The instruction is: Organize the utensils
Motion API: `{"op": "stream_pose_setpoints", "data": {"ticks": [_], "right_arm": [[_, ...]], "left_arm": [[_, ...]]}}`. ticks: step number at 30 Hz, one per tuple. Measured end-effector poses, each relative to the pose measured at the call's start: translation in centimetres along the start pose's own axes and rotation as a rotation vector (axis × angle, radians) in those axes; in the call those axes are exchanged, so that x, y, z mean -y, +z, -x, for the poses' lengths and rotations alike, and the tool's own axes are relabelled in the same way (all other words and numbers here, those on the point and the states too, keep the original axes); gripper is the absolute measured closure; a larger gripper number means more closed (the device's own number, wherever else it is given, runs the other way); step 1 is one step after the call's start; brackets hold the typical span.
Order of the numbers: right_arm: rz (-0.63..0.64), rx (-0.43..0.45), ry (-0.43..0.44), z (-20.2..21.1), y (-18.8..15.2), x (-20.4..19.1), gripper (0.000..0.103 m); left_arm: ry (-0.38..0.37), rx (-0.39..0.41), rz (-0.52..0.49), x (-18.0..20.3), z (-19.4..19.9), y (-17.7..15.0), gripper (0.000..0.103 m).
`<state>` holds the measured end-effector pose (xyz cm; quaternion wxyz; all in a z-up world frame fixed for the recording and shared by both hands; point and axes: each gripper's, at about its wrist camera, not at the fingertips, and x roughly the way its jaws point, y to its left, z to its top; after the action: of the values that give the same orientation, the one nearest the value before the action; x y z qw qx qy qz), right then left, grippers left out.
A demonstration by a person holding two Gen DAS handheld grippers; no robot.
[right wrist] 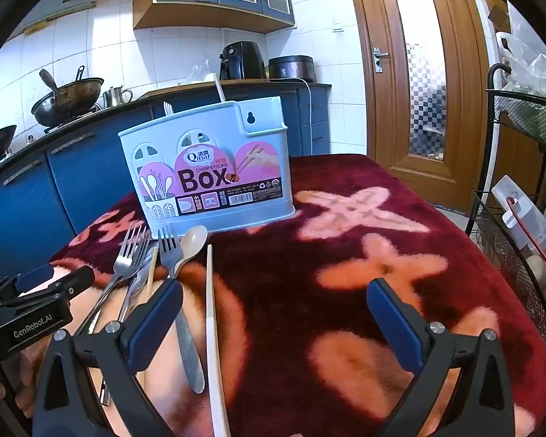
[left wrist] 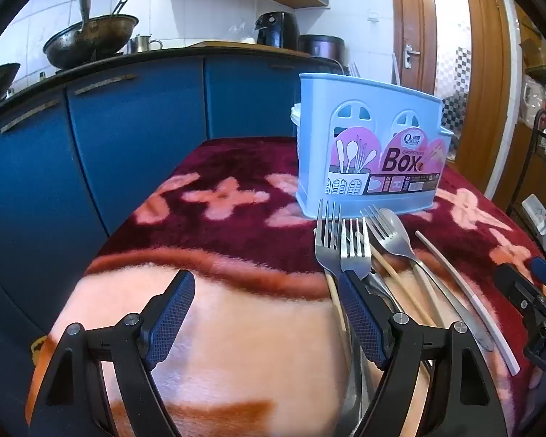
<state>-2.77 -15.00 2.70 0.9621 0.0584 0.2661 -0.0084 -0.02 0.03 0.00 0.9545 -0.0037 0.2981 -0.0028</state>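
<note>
Utensils lie in a loose bundle on the plush red blanket (right wrist: 345, 266), just in front of the pale blue chopsticks box (right wrist: 214, 178), which stands upright with its labelled face toward both cameras. Their long axes run roughly from the cameras toward the box, heads at the box end and handles toward the grippers.

Three forks show in the left wrist view: one (left wrist: 327, 233) farthest left, a second (left wrist: 355, 245) just beside it, and a third (left wrist: 382, 231) angled slightly right. One spoon (right wrist: 193, 244) lies with its bowl close to the foot of the box. One white chopstick (right wrist: 211, 324) lies apart on the right side of the bundle, and at least two tan wooden chopsticks (left wrist: 395, 273) cross among the fork handles; the exact number under the pile cannot be told. A white stick and fork tines rise out of the box top.

The left gripper (left wrist: 265, 306) hangs over the blanket with jaws wide and nothing between them, its right finger just over the fork handles. The right gripper (right wrist: 275, 309) also stands wide and empty, to the right of the white chopstick.
</note>
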Motion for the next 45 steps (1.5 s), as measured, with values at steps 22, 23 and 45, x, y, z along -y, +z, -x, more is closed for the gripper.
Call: {"op": "stream_pose_setpoints", "data": {"ticks": [22,23,45], "right_arm": [[-0.004,0.018,-0.003,0.3,0.0,0.2,0.0],[-0.004,0.02,-0.004,0.2,0.0,0.1,0.0],[-0.004,0.068,-0.01,1.0,-0.2,-0.2,0.0]], "left_arm": [[-0.006,0.043,0.02,-0.5,0.9,0.0,0.021],[-0.006,0.045,0.02,-0.5,0.9,-0.1,0.021],[-0.001,0.092,0.024,-0.5,1.6,-0.3,0.021]]}}
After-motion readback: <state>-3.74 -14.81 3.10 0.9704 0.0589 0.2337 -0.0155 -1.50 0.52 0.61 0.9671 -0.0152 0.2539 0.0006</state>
